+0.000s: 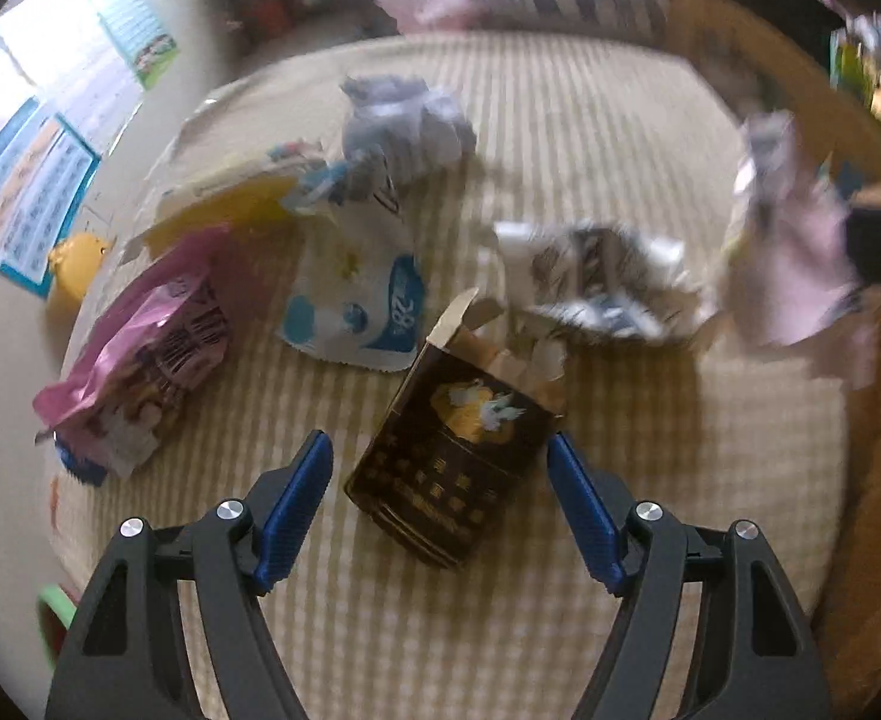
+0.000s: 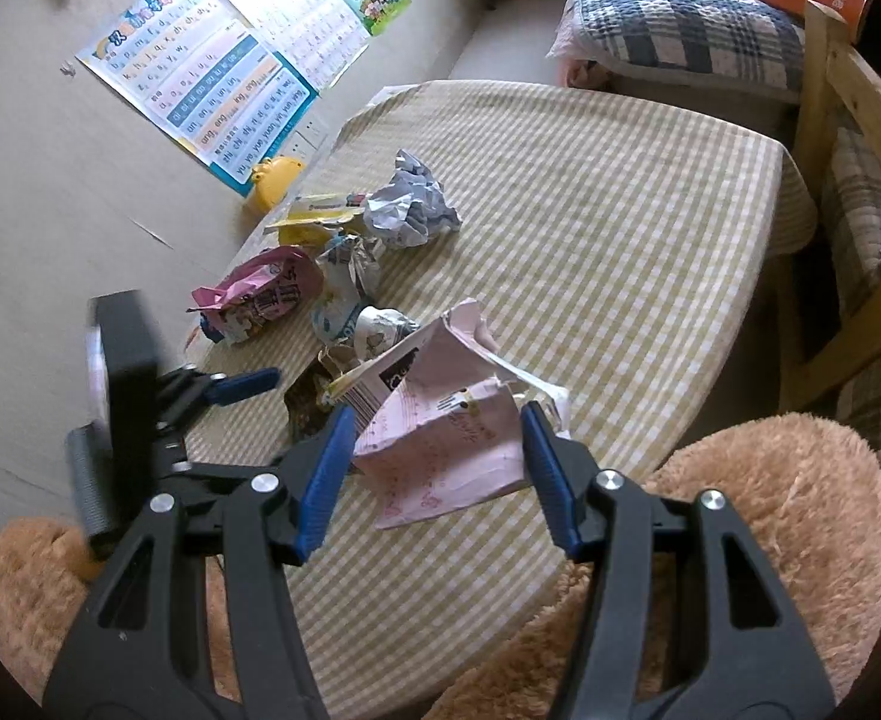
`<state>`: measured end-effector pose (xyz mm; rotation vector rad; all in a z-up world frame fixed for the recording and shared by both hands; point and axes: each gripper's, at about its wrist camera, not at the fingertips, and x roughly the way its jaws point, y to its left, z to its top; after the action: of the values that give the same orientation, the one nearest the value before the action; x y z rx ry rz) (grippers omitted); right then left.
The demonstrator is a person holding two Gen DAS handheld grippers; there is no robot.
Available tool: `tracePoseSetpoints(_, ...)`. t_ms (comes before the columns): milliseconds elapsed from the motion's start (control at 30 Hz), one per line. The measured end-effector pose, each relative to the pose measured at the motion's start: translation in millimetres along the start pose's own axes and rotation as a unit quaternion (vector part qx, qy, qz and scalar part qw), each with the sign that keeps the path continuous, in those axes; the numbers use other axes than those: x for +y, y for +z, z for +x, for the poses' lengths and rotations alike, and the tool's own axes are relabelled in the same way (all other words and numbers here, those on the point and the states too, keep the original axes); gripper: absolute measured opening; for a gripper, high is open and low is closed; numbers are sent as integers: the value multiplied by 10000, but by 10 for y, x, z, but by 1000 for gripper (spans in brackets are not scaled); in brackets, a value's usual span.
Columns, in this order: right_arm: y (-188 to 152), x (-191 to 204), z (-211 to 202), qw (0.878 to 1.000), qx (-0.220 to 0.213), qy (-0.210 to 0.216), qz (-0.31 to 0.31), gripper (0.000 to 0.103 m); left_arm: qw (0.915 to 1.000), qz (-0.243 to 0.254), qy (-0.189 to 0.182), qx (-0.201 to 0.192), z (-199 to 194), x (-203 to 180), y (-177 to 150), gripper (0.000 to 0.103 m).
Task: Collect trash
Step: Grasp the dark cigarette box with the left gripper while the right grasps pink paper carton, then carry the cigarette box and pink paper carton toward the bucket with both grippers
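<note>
The right gripper (image 2: 437,468) pinches a crumpled pink paper package (image 2: 446,456) between its blue pads, both fingers touching the package's sides, and holds it lifted above the near part of the table (image 2: 620,240). The left gripper (image 1: 440,504) has its fingers spread wide, with nothing pressed between them; it points down at a dark brown carton (image 1: 458,450) with a torn-open top, which lies on the checked cloth right between the two blue fingertips, apart from both. From the right wrist view that left gripper sits at the left, low over the table's near-left edge, beside the same carton.

Beyond the carton the rest of the trash lies in a loose cluster on the left half of the table: a white and blue wrapper (image 1: 356,306) just past the carton, a pink snack bag (image 1: 140,354) to its left near the table's edge, a yellow flat packet (image 1: 230,210) farther back, a grey crumpled paper ball (image 1: 404,126) at the far end of the cluster, and a crumpled black-and-white paper (image 1: 596,282) to the right of the carton. The right half of the cloth is bare.

A yellow toy (image 2: 275,180) stands against the wall (image 2: 50,210) at the far left, under letter posters (image 2: 212,102). A wooden chair (image 2: 848,180) stands at the right, a plaid quilt (image 2: 680,12) lies far behind, and tan plush (image 2: 770,510) fills the near foreground.
</note>
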<state>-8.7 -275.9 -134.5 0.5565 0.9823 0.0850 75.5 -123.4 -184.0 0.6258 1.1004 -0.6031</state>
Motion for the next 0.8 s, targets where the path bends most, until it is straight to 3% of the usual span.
tracePoseSetpoints(67,-7,-5,-9,10000,-9,28,13,55,10000,-29,-19,74,63,16,27,72)
tracePoseSetpoints(133,-7,-8,-8,10000,-7,50,17,55,9995,-248,-203,60,54,71,51,60)
tracePoseSetpoints(167,-6,-7,-4,10000,-3,58,15,55,9987,-413,-284,83,39,104,52,60)
tracePoseSetpoints(467,-6,-13,7,10000,22,89,0,55,9944,-1033,-223,-102,-149,169,-172,47)
tracePoseSetpoints(667,-3,-5,18,10000,43,44,-35,55,9831,-1772,-273,-374,-362,307,-357,47)
tracePoseSetpoints(800,-10,5,27,10000,58,6,-63,56,9675,-2447,-416,-489,-490,454,-494,47)
